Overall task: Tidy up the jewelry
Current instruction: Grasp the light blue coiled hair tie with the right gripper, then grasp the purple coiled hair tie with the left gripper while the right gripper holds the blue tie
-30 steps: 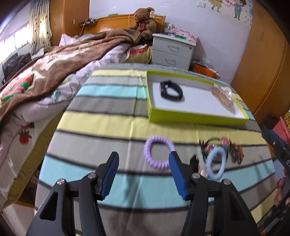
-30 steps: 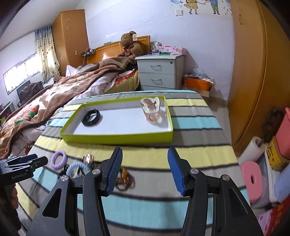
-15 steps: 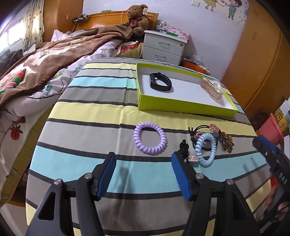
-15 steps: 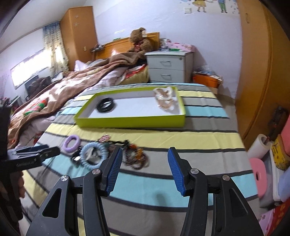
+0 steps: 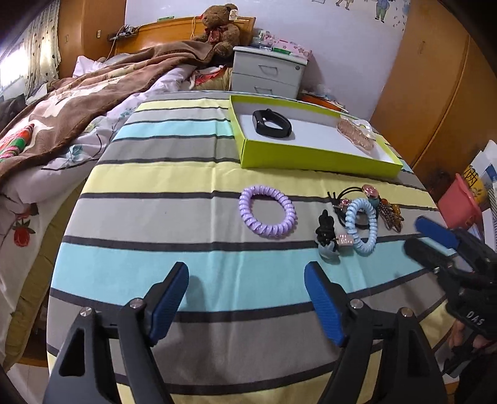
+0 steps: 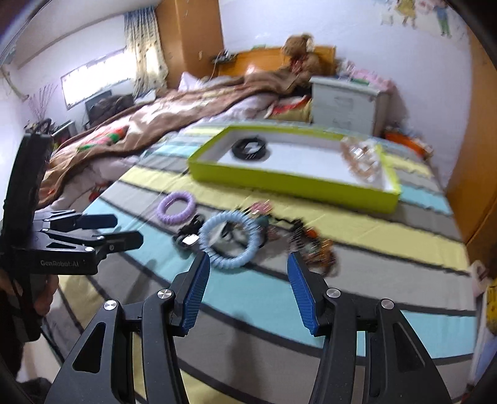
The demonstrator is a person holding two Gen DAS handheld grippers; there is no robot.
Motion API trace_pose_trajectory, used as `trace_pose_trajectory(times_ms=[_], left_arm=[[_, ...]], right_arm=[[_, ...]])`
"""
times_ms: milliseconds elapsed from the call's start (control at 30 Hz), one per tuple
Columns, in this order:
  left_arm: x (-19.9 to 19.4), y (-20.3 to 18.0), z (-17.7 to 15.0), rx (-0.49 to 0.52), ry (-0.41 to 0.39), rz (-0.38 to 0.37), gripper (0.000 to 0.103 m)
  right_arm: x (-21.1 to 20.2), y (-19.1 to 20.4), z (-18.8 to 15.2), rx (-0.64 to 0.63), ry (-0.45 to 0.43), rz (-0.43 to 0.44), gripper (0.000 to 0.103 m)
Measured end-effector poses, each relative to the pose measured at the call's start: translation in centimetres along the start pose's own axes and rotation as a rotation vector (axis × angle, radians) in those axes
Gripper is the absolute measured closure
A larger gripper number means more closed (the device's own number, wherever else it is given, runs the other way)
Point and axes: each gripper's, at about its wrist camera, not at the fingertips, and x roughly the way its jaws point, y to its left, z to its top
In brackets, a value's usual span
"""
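Jewelry is seen in two places on the striped tablecloth (image 5: 149,199): loose in the open, and inside a lime-green tray (image 5: 310,155) at the far side. Within the tray, a black band (image 5: 271,123) is laid toward its left end and a pinkish beaded piece (image 5: 354,135) with a clear item beside it toward its right end. Nearer than the tray, a purple coil ring (image 5: 267,212) is set by itself, apart from a small cluster to its right. In that cluster a light blue coil ring (image 5: 362,226) is laid over black elastic ties (image 5: 348,199), with a black clip (image 5: 325,228) just to its left, a small pink-white charm (image 5: 344,239) touching its near end, and an amber beaded ornament (image 5: 393,214) on its right. The left gripper (image 5: 247,298) is held over the near blue stripe with its jaws spread wide and nothing between them. The right gripper (image 6: 247,289) is held just short of the light blue coil ring, jaws likewise wide apart and unloaded; its view is blurred, so small details in the cluster cannot be made out there. Each gripper is caught at the edge of the other's view. A bed with a brown blanket (image 5: 93,93), a teddy bear (image 5: 220,28) and a grey nightstand (image 5: 267,73) are seen beyond the table.
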Motion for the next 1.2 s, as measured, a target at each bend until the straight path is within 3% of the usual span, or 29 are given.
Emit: trace_pose_trajectory(times_ms=[300, 667, 767, 833, 933, 1200], left_arm=[[-0.6, 1.0, -0.3, -0.016, 0.006, 0.04, 0.025], [-1.1, 2.4, 0.2, -0.049, -0.013, 0.044, 0.025], [-1.1, 2.7, 0.4, -0.056, -0.017, 0.044, 0.025], [-1.0, 2.8, 0.4, -0.057, -0.014, 0.042, 0.025], [-0.8, 2.8, 0.6, -0.059, -0.009, 0.039, 0.025], [-0.5, 2.1, 1.4, -0.047, -0.014, 0.028, 0.025]], right_arm=[[1.9, 1.7, 0.6, -0.071, 0.028, 0.041, 0.05], [4.1, 3.1, 1.5, -0.178, 0.087, 0.084, 0.062], [4.5, 3.2, 1.5, -0.201, 0.106, 0.076, 0.071], [4.6, 3.2, 1.4, -0.214, 0.113, 0.073, 0.085], [4.5, 3.1, 1.4, -0.214, 0.111, 0.07, 0.092], [3.0, 2.3, 1.0, -0.174, 0.069, 0.078, 0.093]])
